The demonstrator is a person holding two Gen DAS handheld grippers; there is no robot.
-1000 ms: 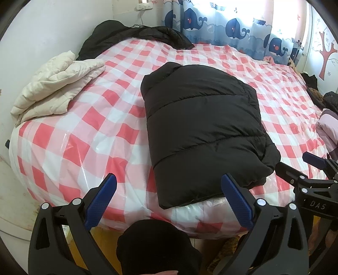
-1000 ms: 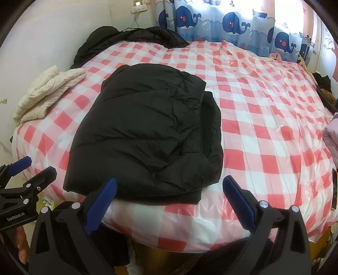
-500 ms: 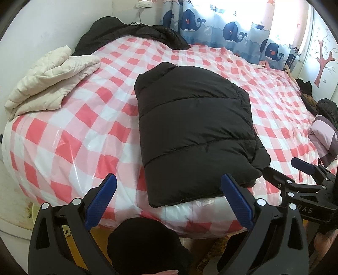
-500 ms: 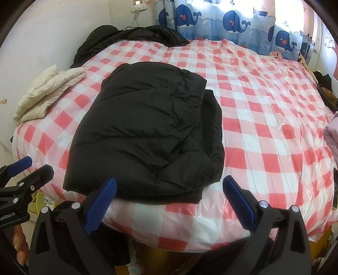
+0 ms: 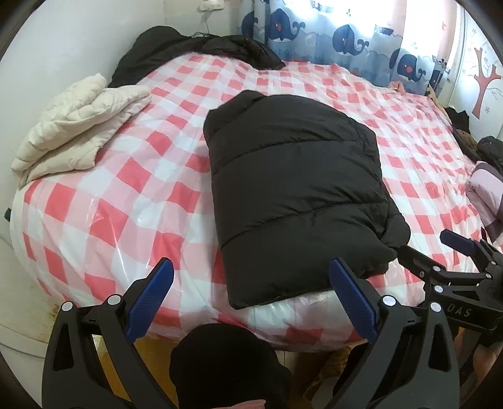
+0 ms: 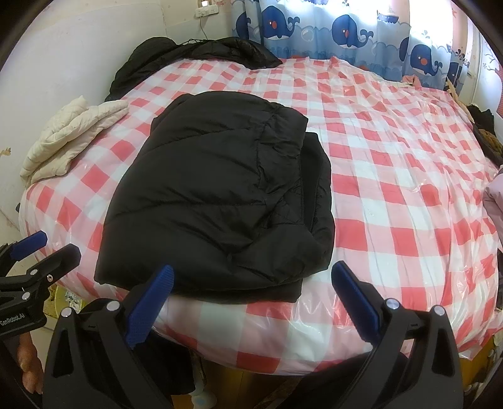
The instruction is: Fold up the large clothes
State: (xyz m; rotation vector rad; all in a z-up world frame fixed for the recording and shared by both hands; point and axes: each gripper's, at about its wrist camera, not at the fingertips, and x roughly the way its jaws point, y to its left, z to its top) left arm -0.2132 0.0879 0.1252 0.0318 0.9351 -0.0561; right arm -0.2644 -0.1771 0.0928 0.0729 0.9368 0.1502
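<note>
Both cameras have edged closer to the bed (image 5: 132, 201) since a second ago. Folded black jacket (image 5: 295, 201) lies flat; left gripper (image 5: 251, 299) and right gripper (image 6: 251, 299) hang spread wide, holding nothing.

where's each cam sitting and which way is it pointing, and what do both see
Left wrist: sits on the left tool, low at the bed's near edge, facing across the bed at the folded black jacket; its own open blue-padded fingers show, and the right tool at the right edge.
Right wrist: sits on the right tool, same edge, further right, facing the black jacket; its own open fingers show, and the left tool at the left edge.
Shared: jacket, checked bed, cream jacket, whale curtain.
</note>
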